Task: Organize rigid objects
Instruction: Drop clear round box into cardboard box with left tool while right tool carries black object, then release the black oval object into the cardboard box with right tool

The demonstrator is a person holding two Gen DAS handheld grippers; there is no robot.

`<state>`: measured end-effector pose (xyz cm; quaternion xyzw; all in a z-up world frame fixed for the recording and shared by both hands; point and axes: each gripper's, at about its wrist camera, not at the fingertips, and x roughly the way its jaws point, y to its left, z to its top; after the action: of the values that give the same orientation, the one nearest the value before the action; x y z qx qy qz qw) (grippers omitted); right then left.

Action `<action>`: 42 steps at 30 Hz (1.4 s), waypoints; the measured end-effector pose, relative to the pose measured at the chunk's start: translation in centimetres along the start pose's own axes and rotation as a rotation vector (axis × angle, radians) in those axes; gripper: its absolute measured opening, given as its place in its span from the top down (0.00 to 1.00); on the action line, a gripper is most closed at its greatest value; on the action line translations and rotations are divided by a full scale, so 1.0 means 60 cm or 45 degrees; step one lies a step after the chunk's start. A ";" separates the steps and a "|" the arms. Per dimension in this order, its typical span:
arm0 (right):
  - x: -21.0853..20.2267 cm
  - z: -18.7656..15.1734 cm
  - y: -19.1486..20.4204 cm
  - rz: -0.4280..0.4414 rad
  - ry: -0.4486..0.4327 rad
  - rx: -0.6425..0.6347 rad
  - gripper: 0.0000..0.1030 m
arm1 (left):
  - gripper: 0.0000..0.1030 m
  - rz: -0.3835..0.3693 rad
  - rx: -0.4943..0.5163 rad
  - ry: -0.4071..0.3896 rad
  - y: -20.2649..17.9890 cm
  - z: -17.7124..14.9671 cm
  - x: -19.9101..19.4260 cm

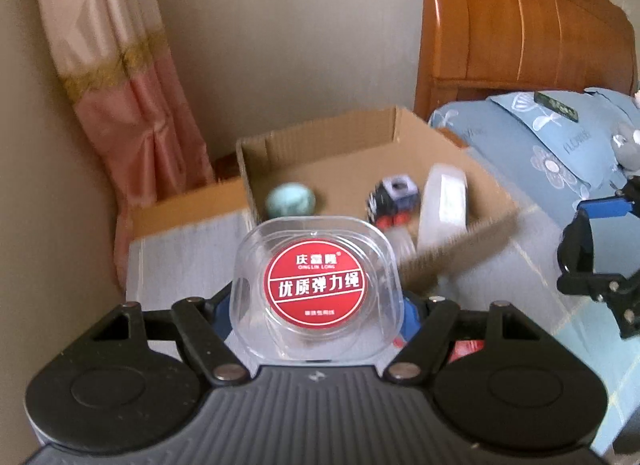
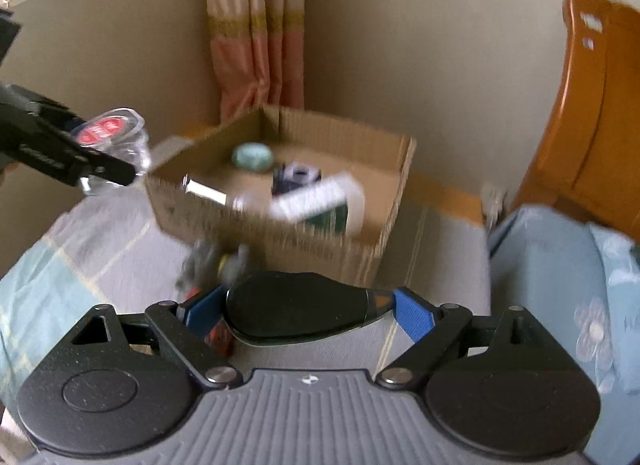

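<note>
My left gripper (image 1: 318, 305) is shut on a clear plastic case with a round red label (image 1: 316, 289), held above the bed in front of the cardboard box (image 1: 320, 137). The case also shows in the right wrist view (image 2: 116, 133), left of the box (image 2: 280, 237). My right gripper (image 2: 308, 311) is shut on a black oval object (image 2: 296, 311), low over the bed before the box. Inside the box lie a pale green round thing (image 1: 290, 199), a dark toy block (image 1: 394, 193) and a white packet (image 1: 442, 201).
The box stands on a bed with a grey and blue checked cover (image 2: 100, 249). A wooden headboard (image 1: 520, 25) and blue flowered pillow (image 1: 552, 145) are to the right. A pink curtain (image 1: 120, 85) hangs at the wall. Small blurred items (image 2: 212, 261) lie before the box.
</note>
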<state>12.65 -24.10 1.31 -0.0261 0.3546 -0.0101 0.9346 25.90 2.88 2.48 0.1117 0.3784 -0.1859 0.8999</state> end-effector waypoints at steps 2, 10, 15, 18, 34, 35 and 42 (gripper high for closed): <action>0.005 0.021 -0.001 0.002 -0.015 -0.021 0.10 | 0.28 0.001 0.015 0.003 -0.002 0.022 0.017; 0.019 0.075 -0.004 -0.019 -0.055 -0.088 0.10 | 0.28 0.012 0.026 0.034 -0.007 0.073 0.083; 0.035 0.092 -0.001 -0.022 -0.058 -0.114 0.10 | 0.20 0.032 0.023 -0.002 -0.007 0.086 0.106; 0.045 0.100 -0.001 -0.007 -0.057 -0.098 0.10 | 0.06 0.048 -0.003 -0.029 -0.004 0.090 0.113; 0.172 0.170 -0.057 -0.060 0.042 0.183 0.10 | 0.06 0.017 -0.005 0.047 -0.004 0.037 0.091; 0.183 0.176 -0.060 -0.063 0.055 0.199 0.10 | 0.06 0.017 0.000 0.044 -0.005 0.036 0.086; 0.220 0.194 -0.069 -0.089 0.128 0.259 0.00 | 0.06 0.026 0.014 0.035 -0.005 0.030 0.071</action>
<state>30.22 -28.24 1.48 0.0572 0.3972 -0.0800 0.9125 29.66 0.92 0.64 0.1230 0.3885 -0.1774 0.8958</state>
